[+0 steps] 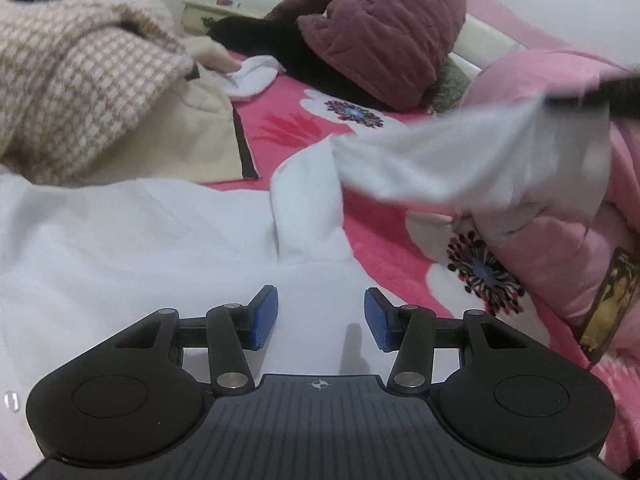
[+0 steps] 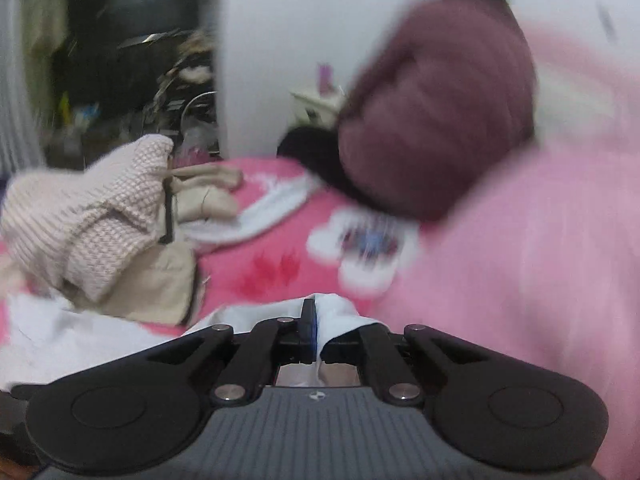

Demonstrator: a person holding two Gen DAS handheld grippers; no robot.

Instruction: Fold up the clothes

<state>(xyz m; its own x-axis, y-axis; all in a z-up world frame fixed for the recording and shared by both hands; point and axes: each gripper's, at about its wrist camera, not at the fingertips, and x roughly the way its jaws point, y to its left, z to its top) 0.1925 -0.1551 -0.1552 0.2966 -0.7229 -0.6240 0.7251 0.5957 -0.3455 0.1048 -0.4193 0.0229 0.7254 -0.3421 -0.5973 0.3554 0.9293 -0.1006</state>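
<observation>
Left wrist view: left gripper (image 1: 320,318) hovers agape, empty, over the white cotton garment (image 1: 132,240); right gripper (image 2: 316,330) pinches its far-right sleeve, mid-fold; lay sleeve inward.

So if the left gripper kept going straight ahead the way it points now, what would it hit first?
Probably the white garment: the open left gripper points low over it, towards its raised fold; depth is unclear.
</observation>
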